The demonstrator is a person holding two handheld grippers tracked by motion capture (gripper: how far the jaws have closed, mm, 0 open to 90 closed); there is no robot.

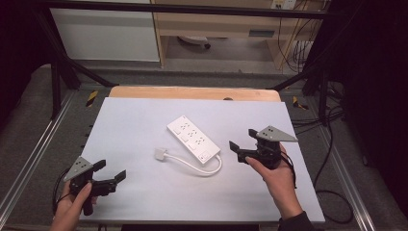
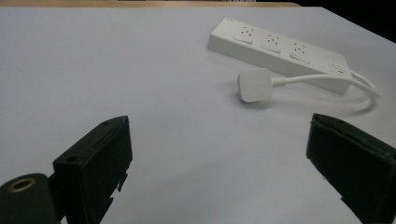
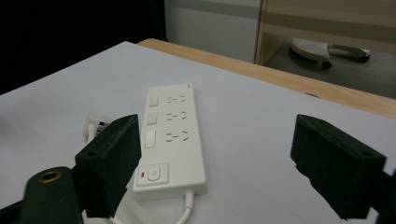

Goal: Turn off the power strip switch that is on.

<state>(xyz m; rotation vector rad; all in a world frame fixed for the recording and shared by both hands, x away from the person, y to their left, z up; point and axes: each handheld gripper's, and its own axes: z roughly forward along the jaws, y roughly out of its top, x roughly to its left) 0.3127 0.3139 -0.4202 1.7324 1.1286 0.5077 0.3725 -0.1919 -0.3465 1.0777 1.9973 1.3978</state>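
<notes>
The white counter (image 1: 134, 120) lies bare across its left half and along the far edge, so a hand could pass freely there. The power strip (image 1: 193, 139) sits near the middle, angled, with its cord (image 1: 204, 169) looping along its near side back to the plug (image 1: 160, 154) just left of it. The near right corner is open.

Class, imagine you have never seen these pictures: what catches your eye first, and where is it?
A white power strip lies near the middle of the pale table, its cord looping round to a white plug lying beside it. Two black grippers frame it, both open and empty: the left gripper at the near left corner, the right gripper just right of the strip.
</notes>
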